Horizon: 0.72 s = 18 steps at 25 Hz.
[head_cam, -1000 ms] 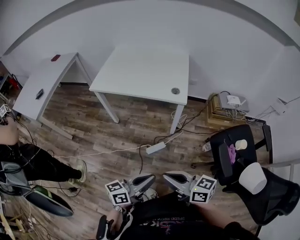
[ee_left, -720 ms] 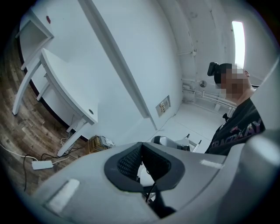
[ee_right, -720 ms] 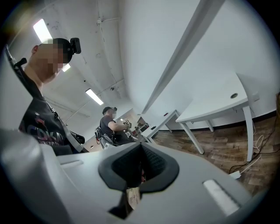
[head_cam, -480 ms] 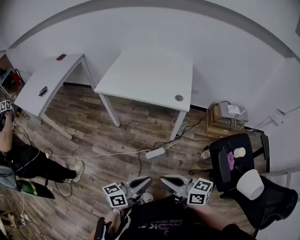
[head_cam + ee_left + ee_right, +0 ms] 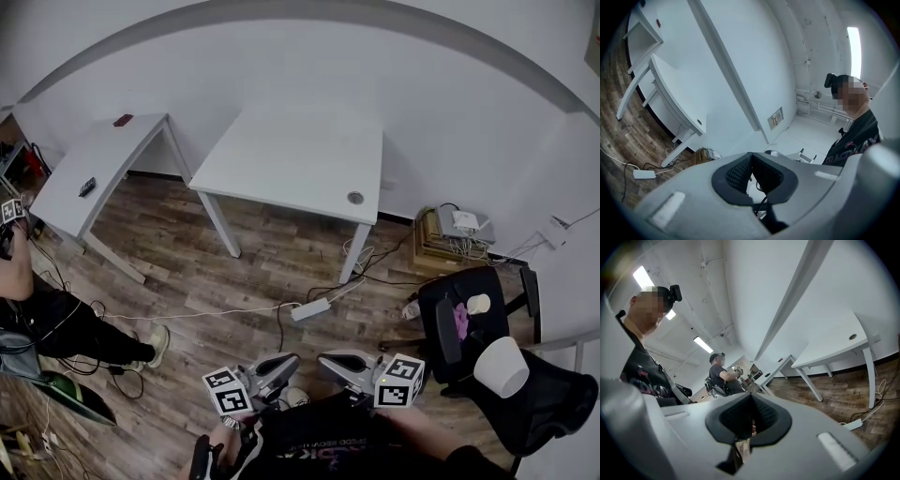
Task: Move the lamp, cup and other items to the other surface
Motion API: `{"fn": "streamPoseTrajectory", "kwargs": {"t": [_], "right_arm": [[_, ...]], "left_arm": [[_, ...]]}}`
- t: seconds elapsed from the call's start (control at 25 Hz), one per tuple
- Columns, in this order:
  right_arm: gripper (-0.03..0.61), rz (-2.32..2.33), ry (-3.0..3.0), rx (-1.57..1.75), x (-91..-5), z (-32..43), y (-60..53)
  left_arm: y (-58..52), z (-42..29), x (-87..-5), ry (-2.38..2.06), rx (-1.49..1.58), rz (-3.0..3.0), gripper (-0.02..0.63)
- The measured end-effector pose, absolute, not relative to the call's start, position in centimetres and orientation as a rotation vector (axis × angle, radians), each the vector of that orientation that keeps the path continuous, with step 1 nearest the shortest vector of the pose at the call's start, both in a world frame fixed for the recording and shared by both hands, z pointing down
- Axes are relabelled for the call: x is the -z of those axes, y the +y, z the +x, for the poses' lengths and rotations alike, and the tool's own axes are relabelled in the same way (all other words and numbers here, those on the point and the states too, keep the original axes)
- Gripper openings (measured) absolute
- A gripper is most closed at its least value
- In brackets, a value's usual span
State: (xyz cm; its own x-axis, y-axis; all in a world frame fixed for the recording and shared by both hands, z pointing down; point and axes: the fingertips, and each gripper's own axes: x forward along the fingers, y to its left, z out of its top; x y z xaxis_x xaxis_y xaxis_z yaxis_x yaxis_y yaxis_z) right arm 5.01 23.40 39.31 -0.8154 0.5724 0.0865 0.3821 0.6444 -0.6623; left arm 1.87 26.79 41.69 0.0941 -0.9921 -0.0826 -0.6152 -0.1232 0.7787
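Left hand-held gripper [image 5: 292, 361], right hand-held gripper [image 5: 328, 360] closed, empty; cup [image 5: 479, 304] well right.

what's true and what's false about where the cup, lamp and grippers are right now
1. The left gripper and right gripper are both shut. True.
2. The right gripper holds the cup. False: the cup sits on the black chair.
3. A power strip lies on the floor. True.
4. The lamp lies next to the power strip. False: it is far off, beside the black chair.
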Motion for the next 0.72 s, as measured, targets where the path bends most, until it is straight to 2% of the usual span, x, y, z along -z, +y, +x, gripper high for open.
{"fn": "streamPoseTrajectory", "kwargs": {"t": [0.72], "right_arm": [[0.003,-0.831,-2.532,-0.901,-39.6,5.0,25.5]], "left_arm": [[29.1,1.1,-42.2,-1.62,0.951,1.727,-0.005]]}}
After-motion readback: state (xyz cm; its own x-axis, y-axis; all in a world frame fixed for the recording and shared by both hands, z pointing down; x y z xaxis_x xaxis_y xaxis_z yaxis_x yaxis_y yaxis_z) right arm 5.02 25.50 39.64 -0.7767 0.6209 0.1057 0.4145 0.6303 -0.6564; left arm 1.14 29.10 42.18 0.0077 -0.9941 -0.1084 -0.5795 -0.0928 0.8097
